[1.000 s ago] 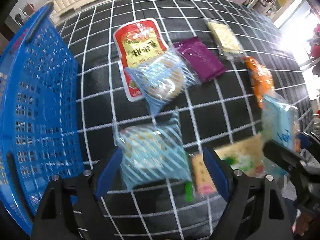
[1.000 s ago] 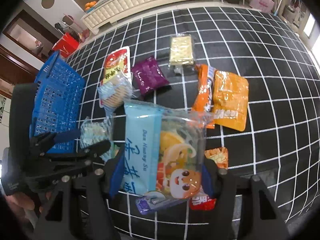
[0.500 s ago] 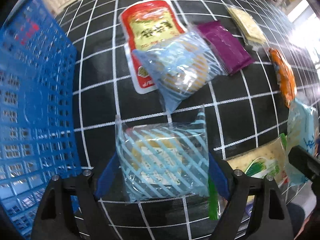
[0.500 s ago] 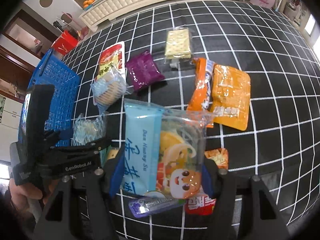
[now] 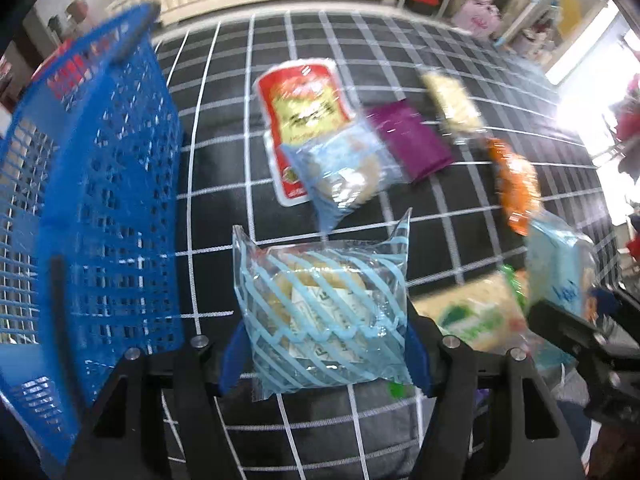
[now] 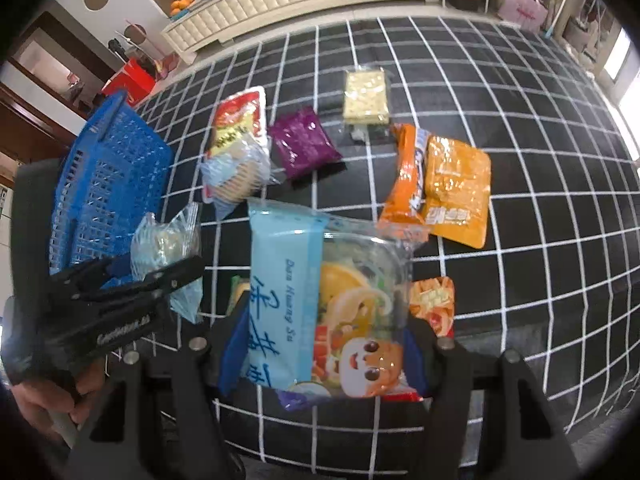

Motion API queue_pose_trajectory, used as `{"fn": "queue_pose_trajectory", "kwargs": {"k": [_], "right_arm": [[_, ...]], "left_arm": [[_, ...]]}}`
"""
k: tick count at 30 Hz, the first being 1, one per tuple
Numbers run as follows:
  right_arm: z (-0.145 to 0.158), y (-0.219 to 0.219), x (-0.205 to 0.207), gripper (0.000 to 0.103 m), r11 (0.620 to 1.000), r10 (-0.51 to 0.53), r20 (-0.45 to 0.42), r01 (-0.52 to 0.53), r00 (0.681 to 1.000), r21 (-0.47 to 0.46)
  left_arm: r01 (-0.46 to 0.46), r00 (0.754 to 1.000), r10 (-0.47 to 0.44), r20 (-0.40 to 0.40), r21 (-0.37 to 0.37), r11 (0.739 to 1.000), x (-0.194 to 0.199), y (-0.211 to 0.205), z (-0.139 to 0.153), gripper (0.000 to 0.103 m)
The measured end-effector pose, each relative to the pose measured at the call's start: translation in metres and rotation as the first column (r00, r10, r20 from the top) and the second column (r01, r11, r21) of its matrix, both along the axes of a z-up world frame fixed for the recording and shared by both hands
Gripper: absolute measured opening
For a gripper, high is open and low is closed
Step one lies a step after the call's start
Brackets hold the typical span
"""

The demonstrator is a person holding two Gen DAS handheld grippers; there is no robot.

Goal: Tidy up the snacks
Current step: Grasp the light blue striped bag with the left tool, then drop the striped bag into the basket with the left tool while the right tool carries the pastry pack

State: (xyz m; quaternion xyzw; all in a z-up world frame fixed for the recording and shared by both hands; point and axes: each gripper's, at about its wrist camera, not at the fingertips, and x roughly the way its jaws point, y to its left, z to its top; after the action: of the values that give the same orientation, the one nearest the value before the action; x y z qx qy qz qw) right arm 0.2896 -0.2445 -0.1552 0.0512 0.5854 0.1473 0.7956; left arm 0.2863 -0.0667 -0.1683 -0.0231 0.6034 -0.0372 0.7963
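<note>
My left gripper (image 5: 324,354) is shut on a clear packet with light-blue stripes (image 5: 322,312) and holds it above the black checked cloth, right beside the blue plastic basket (image 5: 92,216). In the right wrist view the same packet (image 6: 166,240) hangs in the left gripper (image 6: 160,272) next to the basket (image 6: 104,184). My right gripper (image 6: 326,354) is shut on a light-blue cartoon snack bag (image 6: 324,308), held above the cloth; that bag also shows at the right of the left wrist view (image 5: 560,268).
On the cloth lie a red-and-yellow bag (image 6: 240,120) with a second striped packet (image 6: 236,178) on it, a purple packet (image 6: 302,146), a pale cracker packet (image 6: 366,96), orange packets (image 6: 444,184), and a small red-orange packet (image 6: 434,304). A green-and-beige packet (image 5: 476,316) lies below.
My left gripper has lifted the striped packet off the cloth and swung it left toward the blue basket. My right gripper has held its light-blue bag nearly still.
</note>
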Motion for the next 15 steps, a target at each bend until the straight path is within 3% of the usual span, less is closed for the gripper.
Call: {"fn": "queue_pose_trajectory", "kwargs": {"k": [6, 12, 15], "right_arm": [[0.03, 0.013, -0.02, 0.068, 1.0, 0.002, 0.054, -0.001, 0.999, -0.013], [0.066, 0.034, -0.044, 0.068, 1.0, 0.022, 0.117, -0.02, 0.993, -0.021], [0.084, 0.048, -0.054, 0.069, 0.999, 0.037, 0.154, -0.035, 0.987, -0.017]], "left_arm": [[0.056, 0.994, -0.053, 0.099, -0.029, 0.998, -0.036, 0.0, 0.046, 0.063], [0.051, 0.984, -0.042, 0.174, -0.048, 0.998, -0.059, 0.018, 0.094, 0.063], [0.045, 0.978, -0.033, 0.206, -0.053, 0.998, -0.058, 0.022, 0.099, 0.063]]}}
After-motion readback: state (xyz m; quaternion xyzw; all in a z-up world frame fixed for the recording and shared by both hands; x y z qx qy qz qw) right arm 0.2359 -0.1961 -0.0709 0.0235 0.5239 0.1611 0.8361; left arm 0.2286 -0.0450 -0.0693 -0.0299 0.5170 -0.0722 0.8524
